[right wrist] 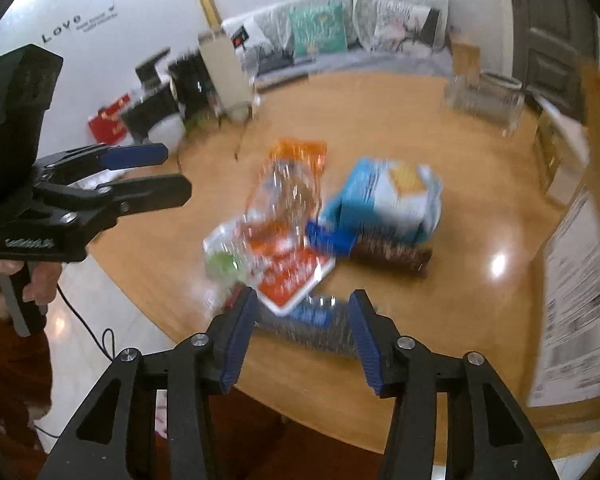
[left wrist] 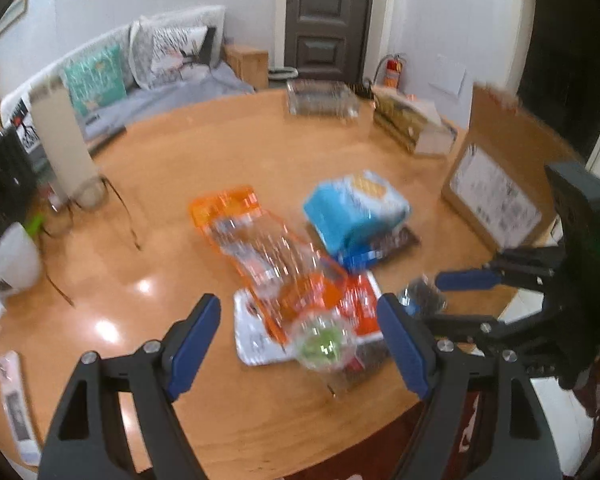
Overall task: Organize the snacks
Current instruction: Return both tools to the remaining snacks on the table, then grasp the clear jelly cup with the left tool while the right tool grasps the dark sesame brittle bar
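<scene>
While the snacks are heaped around the blue cracker bag (left wrist: 356, 204) mid-table, nothing is seen sorted yet. Left gripper (left wrist: 300, 344) is held wide open and empty before the orange packet (left wrist: 260, 240); right gripper (right wrist: 302, 338), jaws parted, grips nothing above a dark packet (right wrist: 312, 320).

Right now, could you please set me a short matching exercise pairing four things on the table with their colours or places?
Things:
1. biscuit pack
2. long clear-windowed bag
3. wire basket
4. cardboard box

Descriptions:
a. far side of the table, near the door
b. light blue, resting on a dark brown packet
c. brown, white label, at the table's right edge
d. orange ends, lying across the flat red-and-white pack

Pairs: 1-b, 2-d, 3-a, 4-c
</scene>
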`<state>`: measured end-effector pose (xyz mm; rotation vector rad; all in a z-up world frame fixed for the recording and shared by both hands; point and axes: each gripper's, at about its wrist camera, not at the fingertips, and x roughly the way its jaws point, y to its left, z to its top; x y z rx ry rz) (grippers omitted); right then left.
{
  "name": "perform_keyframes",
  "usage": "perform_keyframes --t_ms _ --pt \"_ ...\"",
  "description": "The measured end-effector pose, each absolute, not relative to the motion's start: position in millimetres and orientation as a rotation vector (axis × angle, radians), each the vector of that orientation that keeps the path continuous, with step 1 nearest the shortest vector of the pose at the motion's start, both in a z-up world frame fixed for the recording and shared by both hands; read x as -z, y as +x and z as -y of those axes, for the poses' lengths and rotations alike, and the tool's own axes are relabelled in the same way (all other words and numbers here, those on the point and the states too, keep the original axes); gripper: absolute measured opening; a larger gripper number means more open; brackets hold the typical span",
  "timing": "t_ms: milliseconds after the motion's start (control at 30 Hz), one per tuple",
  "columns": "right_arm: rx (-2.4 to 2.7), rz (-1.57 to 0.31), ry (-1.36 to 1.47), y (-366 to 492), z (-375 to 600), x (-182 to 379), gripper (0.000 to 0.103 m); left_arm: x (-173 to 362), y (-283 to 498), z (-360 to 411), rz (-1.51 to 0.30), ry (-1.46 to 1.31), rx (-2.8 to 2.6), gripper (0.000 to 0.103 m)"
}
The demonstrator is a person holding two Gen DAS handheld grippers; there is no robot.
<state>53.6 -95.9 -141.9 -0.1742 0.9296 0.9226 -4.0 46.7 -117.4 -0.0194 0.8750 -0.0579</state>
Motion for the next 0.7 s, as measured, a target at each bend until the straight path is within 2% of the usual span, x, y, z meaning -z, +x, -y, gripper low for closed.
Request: perform_keyframes --t_ms 100,233,300,467,700 --pt "-0.927 -0.953 -0.198 58.8 91.1 162.3 0.044 140.2 -1.9 -39.3 -0.904 -0.030 0.064 0.077" --pt "-0.955 -0.926 -0.219 65.0 86.7 173.4 0.045 152.0 4.1 -36.3 -0.916 -0.051 0.044 0.069" --pt "-0.966 -0.918 -0.230 66.8 84.8 173.3 0.045 156.6 7.2 -35.8 -0.924 -0.053 0.034 0.063" --pt "-0.984 -0.910 -0.246 72.0 77.4 171.8 0.047 162.7 9.1 -34.0 -0.939 -0.043 0.027 0.036" --pt "-1.010 -0.890 -0.287 63.8 75.1 172.8 0.055 161.9 0.5 -45.5 -0.936 -0.061 0.017 0.036"
